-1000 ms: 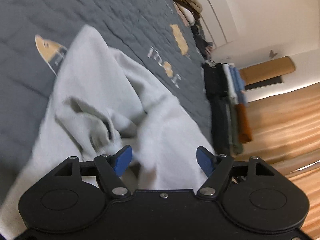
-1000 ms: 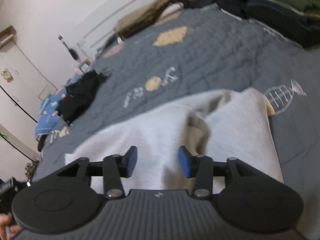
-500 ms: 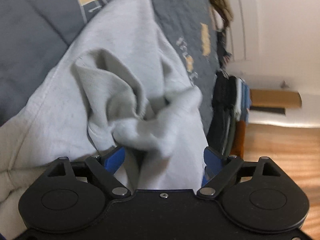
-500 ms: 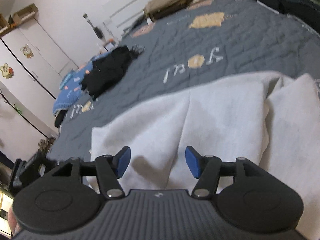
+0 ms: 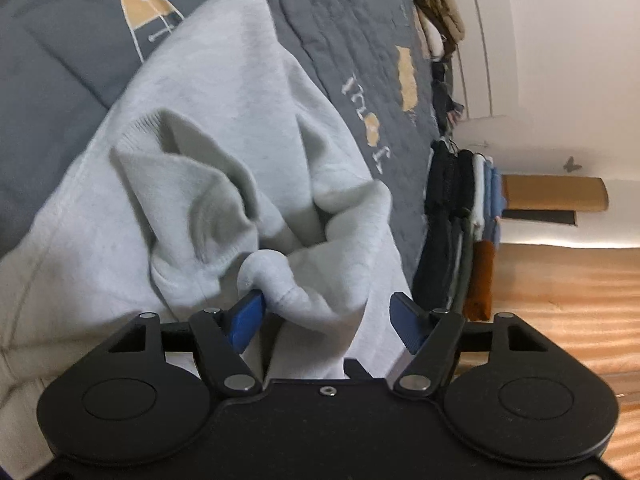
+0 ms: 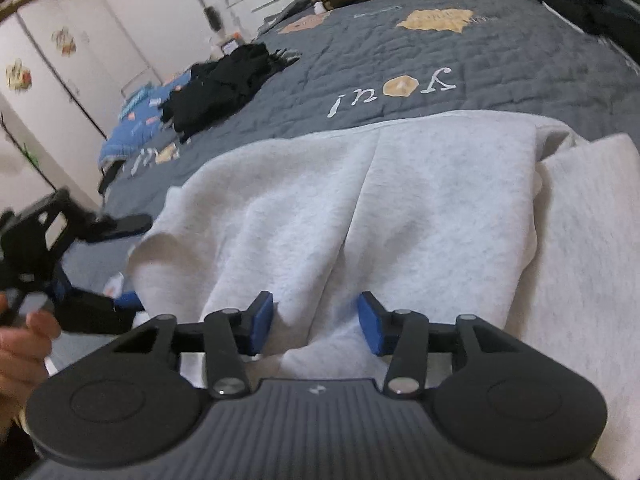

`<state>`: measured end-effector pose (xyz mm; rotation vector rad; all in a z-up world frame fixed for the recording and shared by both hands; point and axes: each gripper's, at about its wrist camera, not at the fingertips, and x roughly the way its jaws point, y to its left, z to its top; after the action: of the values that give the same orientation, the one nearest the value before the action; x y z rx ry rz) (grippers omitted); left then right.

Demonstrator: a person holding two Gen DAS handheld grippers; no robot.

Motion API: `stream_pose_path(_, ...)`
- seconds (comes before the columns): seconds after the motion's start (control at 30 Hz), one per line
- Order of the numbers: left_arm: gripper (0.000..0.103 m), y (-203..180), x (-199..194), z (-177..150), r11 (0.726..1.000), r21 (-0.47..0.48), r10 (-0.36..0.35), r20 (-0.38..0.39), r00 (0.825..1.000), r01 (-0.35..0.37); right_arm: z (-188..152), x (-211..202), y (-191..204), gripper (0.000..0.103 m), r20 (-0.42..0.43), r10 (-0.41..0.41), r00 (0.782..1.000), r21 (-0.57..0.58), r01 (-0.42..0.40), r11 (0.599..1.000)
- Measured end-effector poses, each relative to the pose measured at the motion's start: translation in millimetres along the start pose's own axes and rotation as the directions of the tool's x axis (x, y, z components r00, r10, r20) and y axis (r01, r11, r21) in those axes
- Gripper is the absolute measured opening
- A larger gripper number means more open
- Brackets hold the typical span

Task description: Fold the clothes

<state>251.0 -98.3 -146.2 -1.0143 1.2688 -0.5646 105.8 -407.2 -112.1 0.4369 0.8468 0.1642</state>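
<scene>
- Hovering low over the grey sweatshirt (image 5: 224, 92), left gripper (image 5: 326, 320) with jaws spread wide, a bunched ridge of cloth bulging up between the blue pads but touching only the left one, by the look of it; not pinching anything.
- Hanging over the same garment's smoother side, right gripper (image 6: 316, 322) likewise with jaws spread, a soft crease of fabric (image 6: 340, 248) running up between the pads, neither pad pressing it.
- Showing at the left edge of the right wrist view, a hand (image 6: 20, 344) gripping the other tool's handle.
- Lying across the grey quilted bed (image 6: 500, 64), sweatshirt partly flat and partly rumpled: a ribbed cuff or hem (image 5: 140, 132) heaped on top in the left view, one layer lapping over another at the right of the right view. Fitting either a fold half made or a garment only being laid out; not possible to tell which.
- Risking, on closing the left jaws here, catching several layers of the bunch at once and dragging the whole heap instead of one edge.
- Risking, on the right, a thin slack crease slipping out of the pads, or a pull skewing the flat panel.
- Sitting farther off, a dark pile of clothes (image 6: 224, 80) on the bed and a neat folded stack (image 5: 460, 220) at its edge, well apart from the sweatshirt.
</scene>
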Motion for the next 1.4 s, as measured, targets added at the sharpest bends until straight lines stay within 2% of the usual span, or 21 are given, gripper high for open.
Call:
stream_pose_path(0.13,0.073,2.8,4.6,-2.5,1.000,-0.014,0.020,0.002,1.000,-0.020,-1.7,2.5,0.5,0.047,-0.012,0.002,1.000,0.001,-0.002,1.000)
stream_pose_path(0.2,0.071,-6.7,2.8,-6.0,0.997,0.066,0.043,0.035,0.998,-0.045,-3.9,4.8,2.2,0.047,-0.016,-0.008,1.000,-0.016,0.007,1.000)
stream_pose_path(0.27,0.053,-20.6,-0.6,-10.4,0.981,0.179,0.065,0.083,0.994,-0.080,-5.7,7.3,3.4,0.047,-0.020,-0.015,1.000,-0.029,0.014,0.999)
stream_pose_path(0.33,0.024,-34.5,-4.0,-14.8,0.950,0.288,0.082,0.134,0.988,-0.118,-7.2,8.8,2.3,0.048,-0.028,-0.015,0.999,-0.035,0.014,0.999)
stream_pose_path(0.4,0.021,-48.4,-7.4,-19.2,0.907,0.390,0.093,0.186,0.978,-0.160,-7.8,9.4,-0.5,0.048,-0.039,-0.008,0.999,-0.033,0.006,0.999)
stream_pose_path(0.43,0.020,-58.3,-8.8,-26.9,0.863,0.472,0.082,0.223,0.971,-0.182,-7.8,9.5,-1.9,0.048,-0.042,-0.004,0.999,-0.032,0.003,0.999)
stream_pose_path(0.5,0.020,-85.7,-10.6,-56.9,0.685,0.691,0.009,0.311,0.950,-0.232,-7.5,8.9,-3.6,0.048,-0.045,0.003,0.999,-0.024,-0.004,1.000)
stream_pose_path(0.53,0.020,-93.2,-9.0,-67.6,0.602,0.753,-0.008,0.338,0.941,-0.265,-7.4,8.5,-4.4,0.048,-0.047,0.006,0.999,-0.019,-0.007,1.000)
stream_pose_path(0.7,0.021,-90.7,15.5,-92.0,0.329,0.845,0.075,0.421,0.904,-0.421,-11.0,10.6,-5.4,0.048,-0.064,0.003,0.998,-0.029,-0.005,1.000)
stream_pose_path(0.73,0.025,-87.9,19.6,-88.9,0.320,0.839,0.124,0.422,0.898,-0.439,-12.3,11.5,-5.0,0.048,-0.066,0.002,0.998,-0.036,-0.004,0.999)
stream_pose_path(0.8,0.037,-72.8,20.5,-62.1,0.454,0.767,0.271,0.366,0.890,-0.453,-14.1,12.5,-4.7,0.049,-0.069,0.002,0.998,-0.044,-0.005,0.999)
stream_pose_path(0.83,0.040,-64.9,18.3,-49.5,0.525,0.725,0.305,0.328,0.894,-0.445,-14.3,12.9,-5.3,0.049,-0.070,0.006,0.998,-0.044,-0.009,0.999)
stream_pose_path(0.93,0.047,-55.2,3.4,-27.7,0.707,0.622,0.227,0.250,0.941,-0.336,-13.4,11.9,-7.0,0.050,-0.072,0.015,0.997,-0.033,-0.018,0.999)
stream_pose_path(0.97,0.048,-53.0,-1.8,-21.4,0.758,0.583,0.192,0.230,0.954,-0.294,-13.0,11.1,-7.3,0.050,-0.073,0.018,0.997,-0.027,-0.020,0.999)
stream_pose_path(1.0,0.053,-51.8,-5.2,-16.8,0.788,0.556,0.164,0.225,0.961,-0.265,-12.1,10.0,-7.4,0.051,-0.074,0.023,0.997,-0.020,-0.024,0.999)
stream_pose_path(1.07,0.058,-53.5,-6.4,-13.9,0.790,0.555,0.139,0.251,0.958,-0.260,-10.4,7.6,-7.3,0.051,-0.072,0.030,0.997,-0.009,-0.031,0.999)
stream_pose_path(1.1,0.058,-56.9,-2.6,-17.4,0.766,0.576,0.150,0.274,0.950,-0.287,-9.4,6.4,-7.3,0.051,-0.072,0.034,0.997,-0.004,-0.034,0.999)
stream_pose_path(1.2,0.065,-67.7,16.6,-37.0,0.657,0.661,0.190,0.319,0.928,-0.362,-6.0,1.6,-8.7,0.051,-0.065,0.040,0.997,0.003,-0.040,0.999)
stream_pose_path(1.27,0.064,-68.1,29.5,-41.4,0.639,0.673,0.198,0.324,0.925,-0.373,-2.7,-2.1,-12.2,0.051,-0.060,0.039,0.997,0.009,-0.038,0.999)
stream_pose_path(1.33,0.035,-64.2,32.0,-39.7,0.643,0.667,0.197,0.330,0.923,-0.376,1.8,-6.8,-17.4,0.051,-0.053,0.035,0.998,0.016,-0.035,0.999)
stream_pose_path(1.4,0.030,-64.6,29.0,-38.6,0.635,0.672,0.189,0.343,0.920,-0.381,9.3,-16.9,-28.6,0.051,-0.019,0.015,1.000,0.043,-0.014,0.999)
